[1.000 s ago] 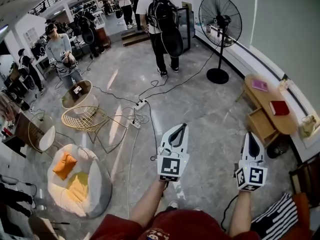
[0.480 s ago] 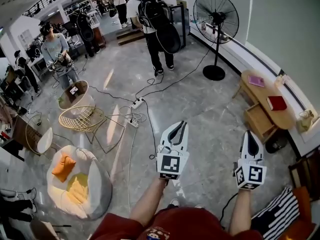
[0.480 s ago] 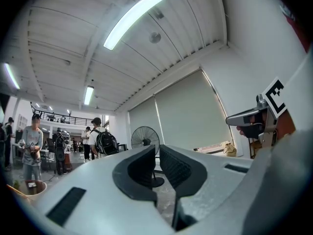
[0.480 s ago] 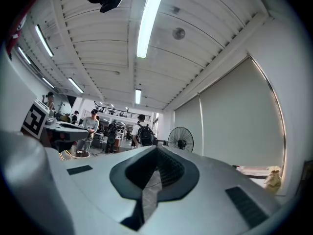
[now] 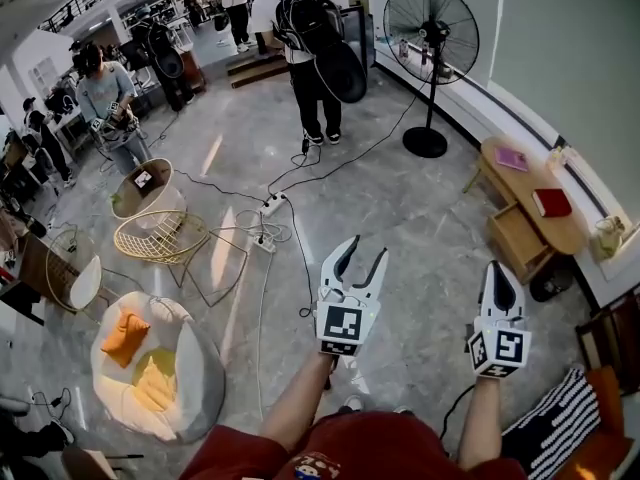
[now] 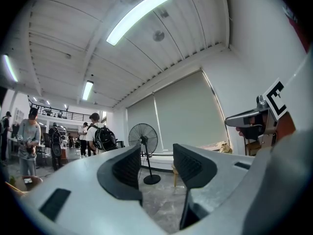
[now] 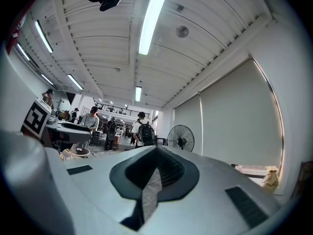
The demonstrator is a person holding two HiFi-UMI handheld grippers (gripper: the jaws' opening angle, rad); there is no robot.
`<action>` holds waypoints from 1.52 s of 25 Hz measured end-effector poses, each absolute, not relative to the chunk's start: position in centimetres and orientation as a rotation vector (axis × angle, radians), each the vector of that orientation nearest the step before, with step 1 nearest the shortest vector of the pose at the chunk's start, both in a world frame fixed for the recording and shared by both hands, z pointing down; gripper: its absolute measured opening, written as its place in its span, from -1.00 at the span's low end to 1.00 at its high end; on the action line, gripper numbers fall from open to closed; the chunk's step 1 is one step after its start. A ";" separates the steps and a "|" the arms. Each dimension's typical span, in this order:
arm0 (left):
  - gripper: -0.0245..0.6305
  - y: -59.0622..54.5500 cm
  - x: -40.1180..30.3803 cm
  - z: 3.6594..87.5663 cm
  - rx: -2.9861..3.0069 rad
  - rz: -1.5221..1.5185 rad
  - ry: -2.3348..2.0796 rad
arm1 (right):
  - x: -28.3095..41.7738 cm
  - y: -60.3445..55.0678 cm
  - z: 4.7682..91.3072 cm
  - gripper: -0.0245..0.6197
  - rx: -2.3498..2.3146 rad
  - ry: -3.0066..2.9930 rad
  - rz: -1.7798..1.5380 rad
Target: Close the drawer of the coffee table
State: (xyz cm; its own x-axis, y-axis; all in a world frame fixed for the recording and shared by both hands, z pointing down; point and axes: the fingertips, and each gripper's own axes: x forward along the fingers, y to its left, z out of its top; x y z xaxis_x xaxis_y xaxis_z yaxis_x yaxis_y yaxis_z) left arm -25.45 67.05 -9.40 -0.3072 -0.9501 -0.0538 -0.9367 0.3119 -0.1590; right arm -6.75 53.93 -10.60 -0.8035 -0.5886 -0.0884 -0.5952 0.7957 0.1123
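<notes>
The wooden oval coffee table (image 5: 525, 183) stands by the right wall, and its drawer (image 5: 516, 238) is pulled out toward the room. A pink book (image 5: 512, 159) and a red book (image 5: 552, 202) lie on top. Both grippers are held level over the floor, well short of the table. My left gripper (image 5: 365, 250) is open; its jaws have just been opening, with nothing between them (image 6: 156, 168). My right gripper (image 5: 500, 268) is shut and empty, with its pads together (image 7: 155, 168).
A standing fan (image 5: 432, 38) is near the wall beyond the table. A person with a backpack (image 5: 310, 28) stands ahead. Cables and a power strip (image 5: 270, 208) cross the floor. A wire side table (image 5: 160, 233) and a beanbag chair (image 5: 150, 363) are on the left.
The left gripper's jaws were together in both earlier frames and now stand apart. The right gripper stays shut, and both hands sit slightly lower in the view.
</notes>
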 end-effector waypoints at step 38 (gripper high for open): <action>-0.34 43.7 -22.3 -8.6 -1.894 -0.154 2.342 | -1.6 31.6 -8.0 -0.93 -1.122 2.862 0.091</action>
State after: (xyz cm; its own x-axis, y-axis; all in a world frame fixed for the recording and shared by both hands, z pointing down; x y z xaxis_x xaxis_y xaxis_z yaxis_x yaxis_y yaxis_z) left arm -22.31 43.71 -8.64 -0.2066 -0.9779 -0.0336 -0.9650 0.2093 -0.1579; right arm -1.59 31.56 -8.05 -0.7318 -0.6763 -0.0836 -0.6803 0.7323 0.0310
